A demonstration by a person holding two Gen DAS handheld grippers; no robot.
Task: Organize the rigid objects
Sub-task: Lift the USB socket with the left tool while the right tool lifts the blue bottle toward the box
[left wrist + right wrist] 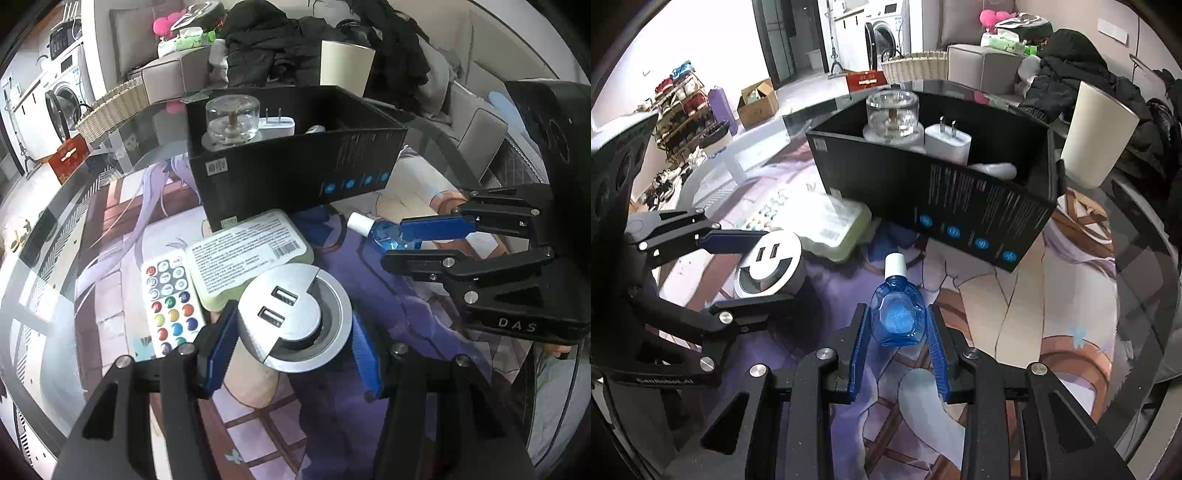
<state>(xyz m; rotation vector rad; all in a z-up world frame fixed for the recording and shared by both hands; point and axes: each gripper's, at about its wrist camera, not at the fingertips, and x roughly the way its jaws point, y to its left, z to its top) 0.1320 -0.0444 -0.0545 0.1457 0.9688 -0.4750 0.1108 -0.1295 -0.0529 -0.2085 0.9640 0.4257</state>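
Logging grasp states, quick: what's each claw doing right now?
Left claw: shut on the round USB hub.
Right claw: shut on the blue bottle.

1. The white rounded object [993,169] in the tall black cardboard box [960,199] shows only its top above the box's near wall; what it is I cannot tell.
2. The small print on the pale green flat case [251,254] is too fine to read, and in the right wrist view that case is blurred.
3. The white remote with coloured buttons [171,299] has its near end hidden behind the left gripper's blue finger [219,354].
4. The round silver USB socket hub [295,317] hides its own underside and part of the green case's near corner.
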